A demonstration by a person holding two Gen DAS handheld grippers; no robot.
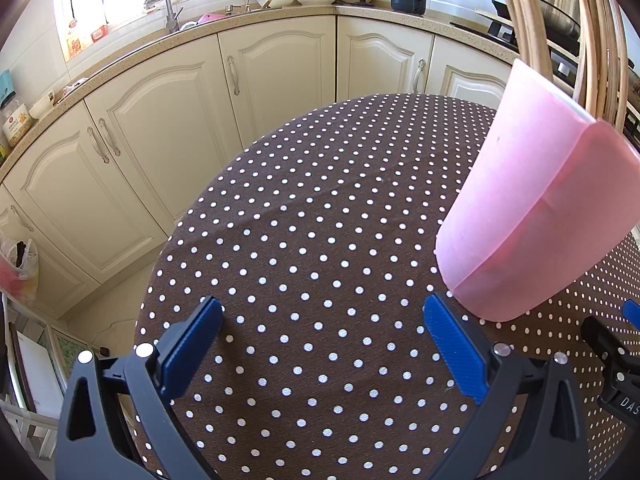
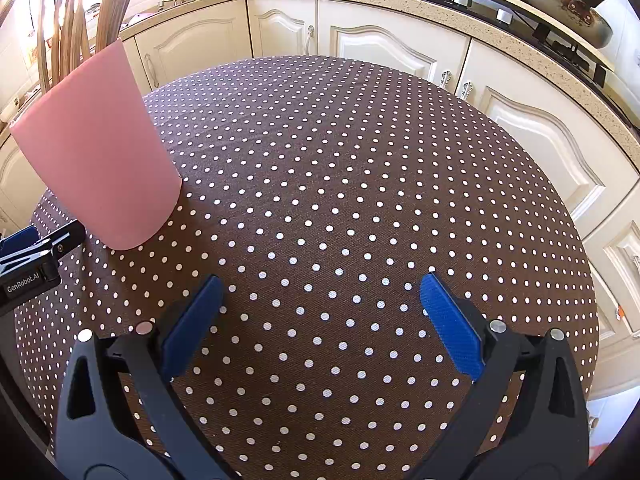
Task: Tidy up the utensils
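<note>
Left gripper [image 1: 322, 320] spread wide, nothing held, low over the dotted tablecloth [image 1: 320, 208]. Right gripper [image 2: 320, 292] gapes empty too. Between them stands the pink holder [image 1: 532, 216], wooden utensils [image 1: 600, 40] upright inside. Cabinets [image 1: 276, 60] beyond.

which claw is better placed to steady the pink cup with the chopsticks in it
Left, probably. The left claw is open with its right finger almost beside the base of the pink cup, which holds the chopsticks. The right claw, also open, has the cup far off to its left.
</note>
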